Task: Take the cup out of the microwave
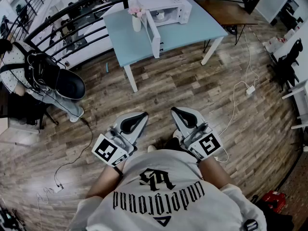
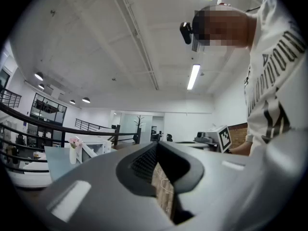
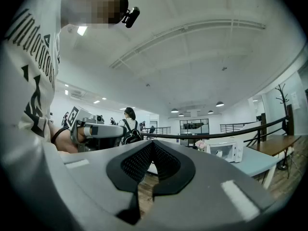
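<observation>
Left gripper and right gripper held level in front of the torso, well apart from the microwave, both aimed toward it. Jaws of each closed tip to tip, nothing between. Bare wood floor all the way to the microwave's table. Microwave door swung fully open toward the grippers, vase of pink flowers just beside the microwave on the door side. White cup inside the microwave, seemingly upright, untouched. Likely approach step, no reach begun. Next: step up to the microwave, spread one gripper's jaws, go in past the door clear of the vase, close on the cup, draw it out level.
</observation>
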